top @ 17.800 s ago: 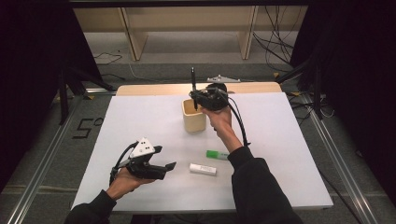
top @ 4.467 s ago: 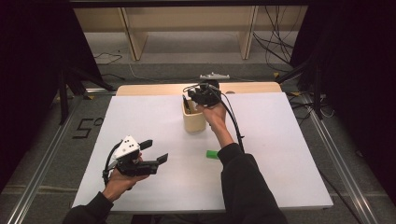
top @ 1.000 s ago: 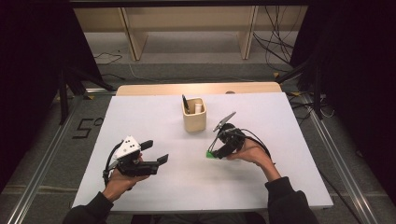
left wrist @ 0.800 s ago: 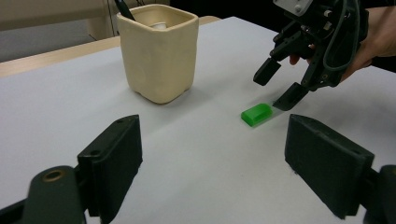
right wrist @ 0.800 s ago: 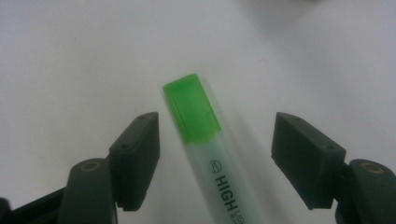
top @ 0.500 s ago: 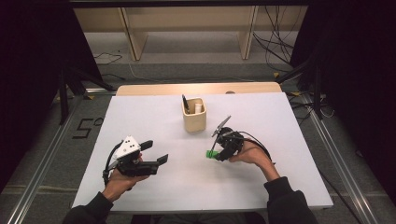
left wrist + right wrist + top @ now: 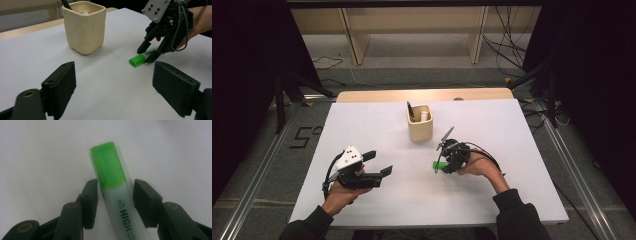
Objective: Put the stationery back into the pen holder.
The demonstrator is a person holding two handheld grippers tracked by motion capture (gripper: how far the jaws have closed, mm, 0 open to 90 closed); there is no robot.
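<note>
High view: a white, matte table point(image 7: 362, 125) with a pale wooden strip along its far edge. Near the centre, toward twelve o'clock, stands a cream ceramic pen holder point(image 7: 419, 123), square with rounded corners, holding a dark pen point(image 7: 410, 110) that leans to its left and a white cylinder point(image 7: 424, 115). At about four o'clock from the holder lies a green highlighter point(image 7: 440, 164), and the right gripper point(image 7: 445, 166) sits right over it, held by the right hand point(image 7: 479, 165) in a dark sleeve. At eight o'clock from the holder, well apart, the left gripper point(image 7: 378, 164) is held in the left hand point(image 7: 343, 191), its jaws spread wide and empty; a pale three-cornered plate tops it.

Left gripper view: two blocky black jaws stand far apart over bare table. The holder point(image 7: 85, 26) (its glaze slightly uneven) is at eleven o'clock. At two o'clock the right gripper point(image 7: 147, 52) points down at the highlighter point(image 7: 138, 60), one jaw on each side of its barrel.

Right gripper view: the highlighter point(image 7: 115, 187) lies between the jaws, its translucent green rectangular cap pointing to twelve o'clock, its whitish barrel printed "HIGH". The jaws flank the barrel with a narrow gap on each side, not yet clamped.
</note>
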